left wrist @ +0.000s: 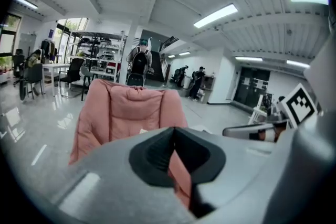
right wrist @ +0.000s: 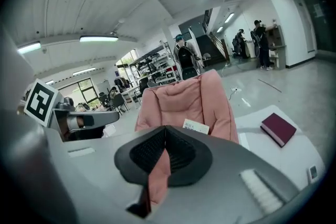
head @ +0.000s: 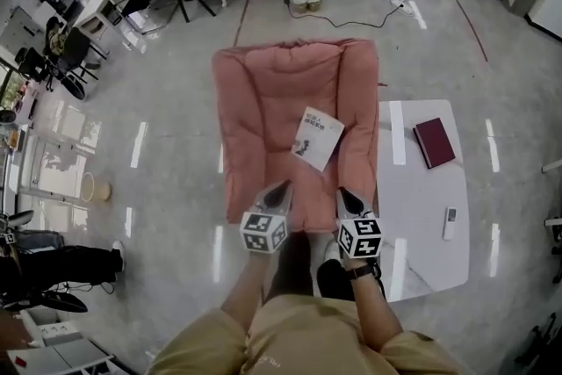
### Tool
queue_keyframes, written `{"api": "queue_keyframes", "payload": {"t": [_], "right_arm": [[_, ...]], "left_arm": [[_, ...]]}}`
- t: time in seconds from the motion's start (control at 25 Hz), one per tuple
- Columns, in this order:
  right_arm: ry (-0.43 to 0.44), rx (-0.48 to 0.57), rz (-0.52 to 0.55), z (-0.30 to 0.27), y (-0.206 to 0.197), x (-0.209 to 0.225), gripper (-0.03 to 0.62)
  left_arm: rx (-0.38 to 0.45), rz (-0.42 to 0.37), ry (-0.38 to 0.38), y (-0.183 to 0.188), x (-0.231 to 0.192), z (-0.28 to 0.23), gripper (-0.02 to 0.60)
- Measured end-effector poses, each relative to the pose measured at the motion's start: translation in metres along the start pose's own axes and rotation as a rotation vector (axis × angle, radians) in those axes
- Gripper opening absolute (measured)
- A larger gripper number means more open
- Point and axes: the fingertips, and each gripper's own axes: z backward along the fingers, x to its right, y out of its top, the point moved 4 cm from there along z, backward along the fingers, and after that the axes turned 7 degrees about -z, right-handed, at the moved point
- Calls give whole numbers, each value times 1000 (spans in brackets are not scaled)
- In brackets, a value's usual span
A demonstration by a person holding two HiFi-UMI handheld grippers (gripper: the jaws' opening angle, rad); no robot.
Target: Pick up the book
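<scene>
maroon book (head: 434, 141) on table (head: 413, 233) | head, right gripper views only

Tan short-sleeved shirt (head: 299, 340), black wristwatch (head: 360, 271), 2 black-and-white marker cubes (head: 263, 231) (head: 360, 237) on grey grippers (head: 283, 186) (head: 345, 191).

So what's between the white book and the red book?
Going from the white book to the red book: first the pink chair's padded arm, then a strip of white table. The head view shows it best.

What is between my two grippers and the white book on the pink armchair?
Nothing visible. The white book lies on the pink armchair. The left gripper and right gripper, both shut, hover at its front edge, with only bare cushion between.
</scene>
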Motion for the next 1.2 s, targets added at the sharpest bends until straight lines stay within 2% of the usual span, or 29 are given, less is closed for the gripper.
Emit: {"api": "queue_keyframes", "payload": {"t": [0.32, 0.56, 0.72, 0.88, 0.92, 1.04, 1.2], "right_arm": [[-79, -65, -124, -115, -54, 56, 11], [-169, -108, -240, -205, -99, 100, 67], [-220, -148, -296, -245, -133, 125, 106], [-233, -162, -348, -280, -163, 148, 175], [-228, -169, -363, -291, -171, 152, 220], [-210, -200, -368, -323, -191, 165, 296], [-195, -175, -378, -355, -208, 185, 333]], "left_arm": [[-150, -4, -75, -57, -63, -111, 2], [-253, -26, -128, -101, -121, -195, 29], [-311, -8, -164, -132, -150, -241, 54], [-350, 32, -213, -163, -166, -278, 94], [-360, 37, -224, -170, -171, -286, 100], [-393, 36, -258, -190, -184, -312, 134], [-421, 45, -307, -213, -194, -344, 172]]}}
